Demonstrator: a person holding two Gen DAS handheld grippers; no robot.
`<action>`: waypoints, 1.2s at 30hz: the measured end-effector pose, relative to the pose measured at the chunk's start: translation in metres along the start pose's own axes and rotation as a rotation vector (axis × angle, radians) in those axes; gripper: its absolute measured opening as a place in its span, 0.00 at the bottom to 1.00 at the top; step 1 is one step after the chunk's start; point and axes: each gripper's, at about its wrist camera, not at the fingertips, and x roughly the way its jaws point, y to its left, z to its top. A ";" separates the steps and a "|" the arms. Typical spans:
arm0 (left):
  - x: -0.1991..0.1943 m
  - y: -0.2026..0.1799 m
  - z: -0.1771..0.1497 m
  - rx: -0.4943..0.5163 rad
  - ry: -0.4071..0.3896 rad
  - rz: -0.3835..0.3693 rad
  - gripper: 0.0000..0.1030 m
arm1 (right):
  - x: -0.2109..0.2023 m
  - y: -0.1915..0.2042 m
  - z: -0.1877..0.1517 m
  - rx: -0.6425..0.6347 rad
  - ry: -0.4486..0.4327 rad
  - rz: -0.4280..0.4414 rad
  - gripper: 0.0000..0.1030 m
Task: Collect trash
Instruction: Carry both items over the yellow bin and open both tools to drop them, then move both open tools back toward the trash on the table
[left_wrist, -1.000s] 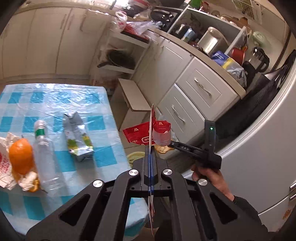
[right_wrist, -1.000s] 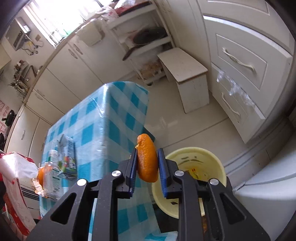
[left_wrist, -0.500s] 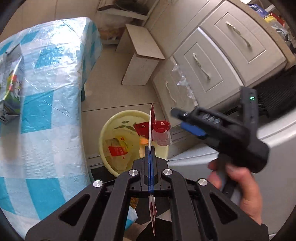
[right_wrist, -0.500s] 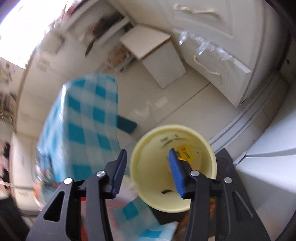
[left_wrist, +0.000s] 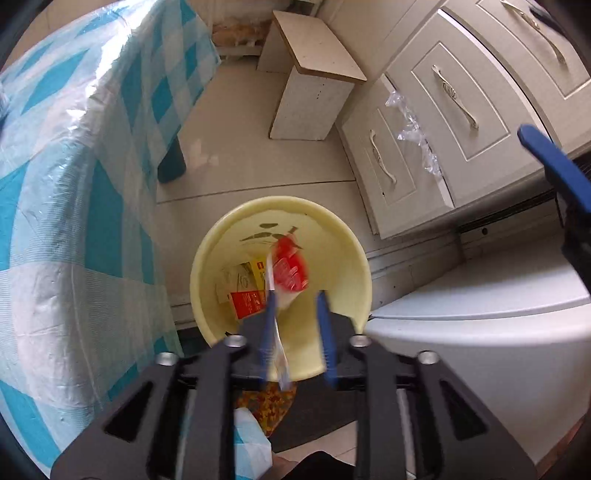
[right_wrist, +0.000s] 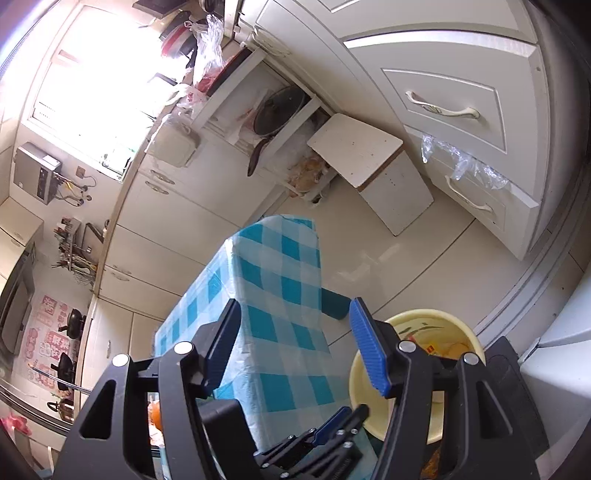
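In the left wrist view my left gripper (left_wrist: 295, 299) is open right above the yellow bin (left_wrist: 347, 243) on the floor. A red and white wrapper (left_wrist: 290, 273) hangs loose against the left finger, over the bin mouth. Other wrappers (left_wrist: 245, 295) lie inside the bin. My right gripper (right_wrist: 295, 314) is open and empty, raised above the bin (right_wrist: 376, 391) and facing the table; one of its blue fingers (left_wrist: 550, 162) shows at the right edge of the left wrist view. An orange (right_wrist: 155, 411) shows low on the table behind the right gripper's body.
The table with the blue checked cloth (left_wrist: 74, 184) stands left of the bin. A low white stool (left_wrist: 314, 88) stands on the floor beyond it. White drawers (left_wrist: 443, 122) and a grey appliance (left_wrist: 480, 332) close in the right side.
My right gripper opened and the orange peel it held is gone; it then lifted and swung back toward the table. My left gripper moved over the bin and opened, freeing the red wrapper.
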 end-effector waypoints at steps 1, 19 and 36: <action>-0.002 -0.001 -0.001 0.008 -0.014 0.010 0.41 | -0.001 0.004 0.001 -0.002 -0.006 0.009 0.58; -0.058 0.001 -0.011 0.099 -0.128 0.068 0.60 | 0.008 0.031 -0.001 -0.028 -0.001 0.039 0.60; -0.142 0.081 -0.050 0.143 -0.190 0.086 0.71 | 0.030 0.065 -0.014 -0.094 0.045 0.047 0.64</action>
